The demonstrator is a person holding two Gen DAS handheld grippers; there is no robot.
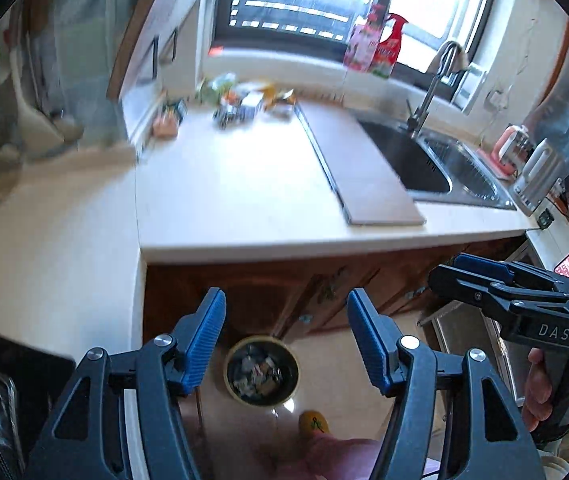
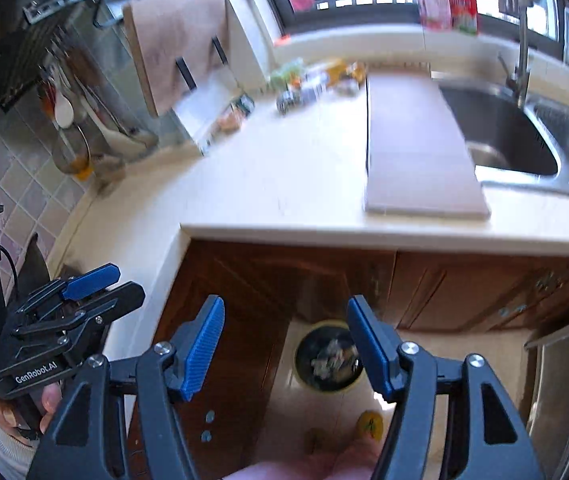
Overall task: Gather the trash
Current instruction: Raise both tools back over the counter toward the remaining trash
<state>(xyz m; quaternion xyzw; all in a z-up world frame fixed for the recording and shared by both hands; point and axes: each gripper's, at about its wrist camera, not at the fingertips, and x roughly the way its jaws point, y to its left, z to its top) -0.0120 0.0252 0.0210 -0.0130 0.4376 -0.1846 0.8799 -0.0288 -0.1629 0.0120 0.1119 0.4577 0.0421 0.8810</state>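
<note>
Where floor shows — round bin (image 1: pixel 261 375); crumpled trash (image 1: pixel 254 372) inside

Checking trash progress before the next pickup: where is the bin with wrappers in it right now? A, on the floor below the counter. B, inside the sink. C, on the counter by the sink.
A: the bin stands on the floor tiles in front of the wooden cabinets, under the counter edge.

Countertop clutter (image 1: pixel 240 100) motion-blurred — items unreadable; bin contents (image 1: pixel 258 372) too small to identify.
</note>
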